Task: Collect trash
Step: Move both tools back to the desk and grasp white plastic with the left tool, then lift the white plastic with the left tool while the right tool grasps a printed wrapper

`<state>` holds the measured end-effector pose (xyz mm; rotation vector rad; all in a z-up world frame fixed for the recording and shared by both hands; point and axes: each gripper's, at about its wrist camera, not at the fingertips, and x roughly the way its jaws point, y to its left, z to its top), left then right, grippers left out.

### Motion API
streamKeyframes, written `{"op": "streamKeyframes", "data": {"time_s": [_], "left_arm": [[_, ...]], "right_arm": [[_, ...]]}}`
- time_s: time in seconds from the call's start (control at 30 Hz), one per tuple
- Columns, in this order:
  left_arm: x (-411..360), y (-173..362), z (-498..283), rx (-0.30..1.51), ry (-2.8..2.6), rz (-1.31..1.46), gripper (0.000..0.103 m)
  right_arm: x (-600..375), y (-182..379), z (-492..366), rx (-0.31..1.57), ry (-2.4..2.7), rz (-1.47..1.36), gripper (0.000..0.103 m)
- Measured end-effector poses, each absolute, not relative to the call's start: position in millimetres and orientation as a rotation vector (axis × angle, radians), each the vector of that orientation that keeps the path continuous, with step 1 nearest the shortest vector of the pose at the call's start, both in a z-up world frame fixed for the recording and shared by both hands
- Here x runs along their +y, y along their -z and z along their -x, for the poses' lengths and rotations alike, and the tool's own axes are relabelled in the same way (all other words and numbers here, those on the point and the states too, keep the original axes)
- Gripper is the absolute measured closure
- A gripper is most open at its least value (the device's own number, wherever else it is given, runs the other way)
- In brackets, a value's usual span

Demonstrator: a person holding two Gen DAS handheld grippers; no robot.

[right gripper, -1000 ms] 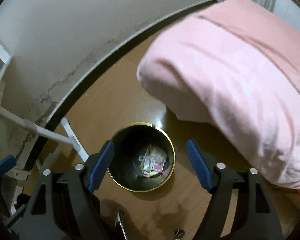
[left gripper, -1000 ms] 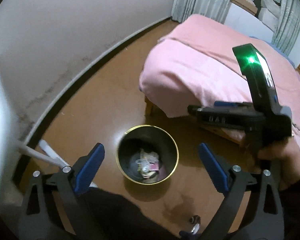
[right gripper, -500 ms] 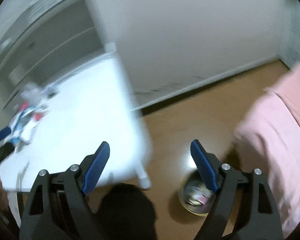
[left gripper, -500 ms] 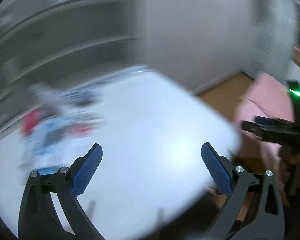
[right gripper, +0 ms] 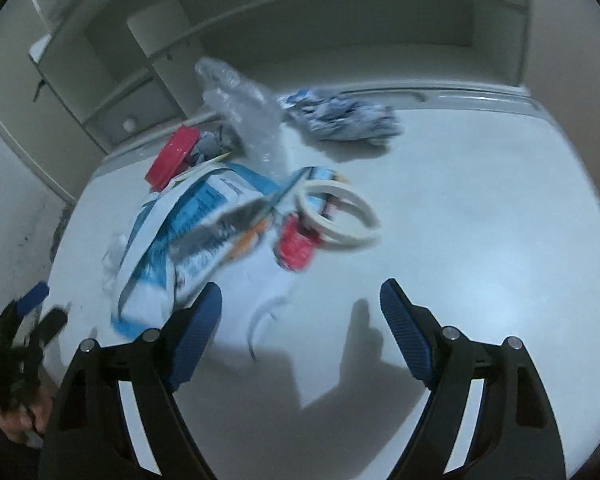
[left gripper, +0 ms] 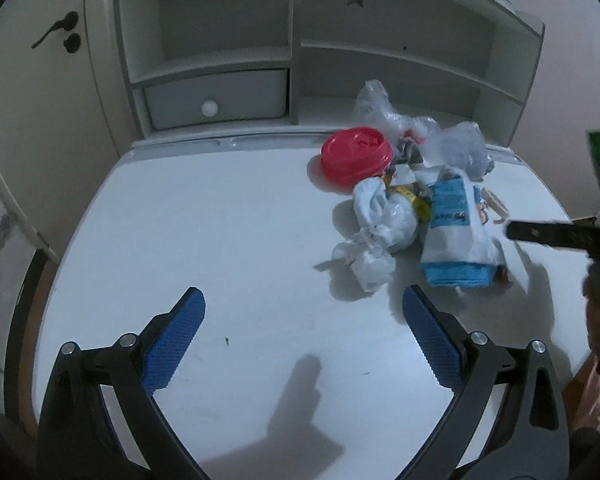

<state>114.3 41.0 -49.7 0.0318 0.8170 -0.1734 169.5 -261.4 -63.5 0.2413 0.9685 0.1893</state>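
Hovering over my white desk [left gripper: 228, 240], I hold both grippers above a heap of trash that waits to be collected. My left gripper [left gripper: 304, 340] hangs with its jaws spread and nothing between them, over bare desktop just short of the pile. My right gripper [right gripper: 300, 320] also stands wide with nothing between its blue pads, though the jaws are closing a little.

The litter sits bunched toward the back of the desk, near the shelf unit [left gripper: 300, 60], probably because it was dumped there in 1 spot. In the left view a red lid [left gripper: 356, 154] leans against crumpled clear plastic [left gripper: 456, 146], with a knotted white bag [left gripper: 380, 228] and a blue-and-white packet [left gripper: 456, 232] in front. The right view, blurred, adds 2 pale rings [right gripper: 340, 216], a small red wrapper [right gripper: 296, 246] touching them, and a crumpled blue-and-white wrapper [right gripper: 344, 120] lying apart behind.

I judge the packet the likeliest 1st pick for my right gripper: nearest and big enough to pinch.
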Motion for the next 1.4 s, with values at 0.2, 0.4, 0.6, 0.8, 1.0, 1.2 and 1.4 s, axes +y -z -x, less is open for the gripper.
{"op": "streamKeyframes", "data": {"time_s": [0.2, 0.4, 0.6, 0.8, 1.0, 1.2, 1.4], "left_arm": [[17, 67, -141, 0.832, 0.243, -0.085, 0.007], [-7, 74, -162, 0.837, 0.284, -0.13, 0.007], [-13, 85, -171, 0.883, 0.302, -0.131, 0.067], [-9, 71, -155, 0.847, 0.262, -0.111, 0.079], [4, 44, -136, 0.784, 0.205, -0.118, 0.08], [2, 24, -125, 0.771, 0.191, -0.109, 0.08], [-86, 16, -103, 0.768, 0.381, -0.156, 0.08]], "right_arm": [[-239, 73, -193, 0.998, -0.142, -0.225, 0.026], [-213, 72, -205, 1.012, -0.12, -0.177, 0.035], [-218, 70, -188, 1.009, -0.148, -0.163, 0.072], [-233, 50, -159, 0.933, -0.216, -0.172, 0.09], [-243, 27, -129, 0.862, -0.245, -0.155, 0.091], [-290, 24, -108, 0.845, -0.188, -0.183, 0.091], [-367, 35, -64, 0.836, -0.062, -0.26, 0.091]]}}
